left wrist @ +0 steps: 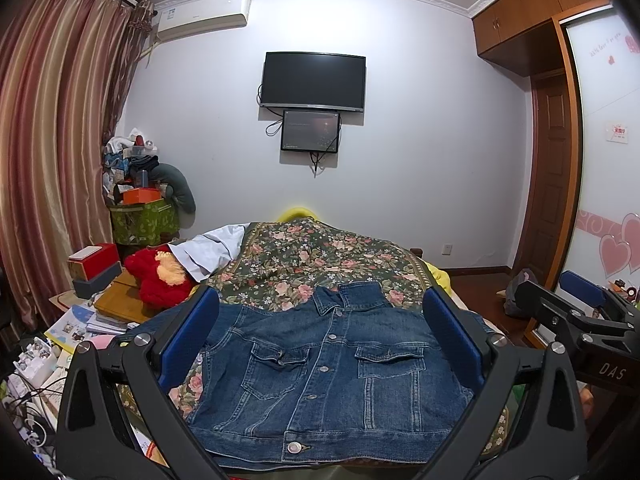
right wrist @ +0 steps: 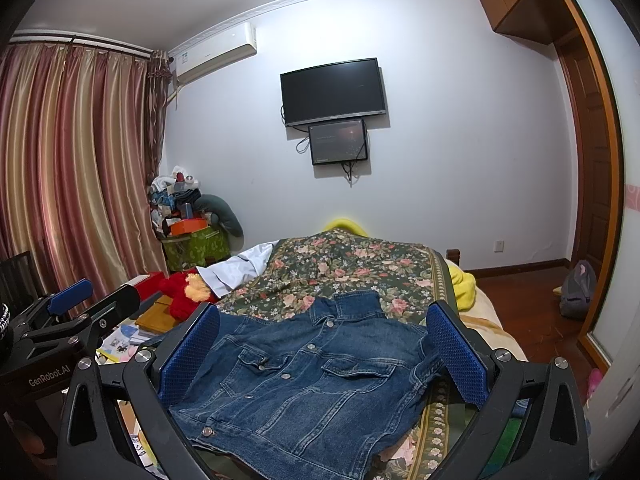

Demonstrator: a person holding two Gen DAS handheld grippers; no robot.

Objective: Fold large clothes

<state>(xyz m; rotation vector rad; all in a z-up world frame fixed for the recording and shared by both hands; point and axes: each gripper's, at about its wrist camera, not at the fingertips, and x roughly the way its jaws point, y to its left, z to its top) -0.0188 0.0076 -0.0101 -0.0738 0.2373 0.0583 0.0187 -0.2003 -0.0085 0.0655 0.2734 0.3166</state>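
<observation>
Bed: the floral bedspread (left wrist: 320,256) covers it; every place below is told from the denim jacket (left wrist: 320,372), which lies at the near end of the bed.
Denim jacket: front up, buttoned, collar away from us toward the wall, hem nearest; the sleeves seem tucked under or off to the sides, I cannot tell which.
Handling: I'd judge it heavy and stiff for clothing, thick at seams, pockets and button placket; it should hold a crease but resist a tight fold, and it won't slip. The shoulder seams or hem corners look the best places to pinch, single layer, clear of the metal buttons.
Left tongs (left wrist: 320,344): above the jacket, blue pads wide apart, nothing between them but air.
Right tongs (right wrist: 324,352): likewise spread wide, above the jacket's right half, gripping nothing.
Left view only: the jacket squarely, hem button and both chest pockets; books and cables on the table (left wrist: 116,304) left of the jacket.
Right view only: the jacket's rumpled right edge, and the yellow blanket (right wrist: 464,284) beyond it.
</observation>
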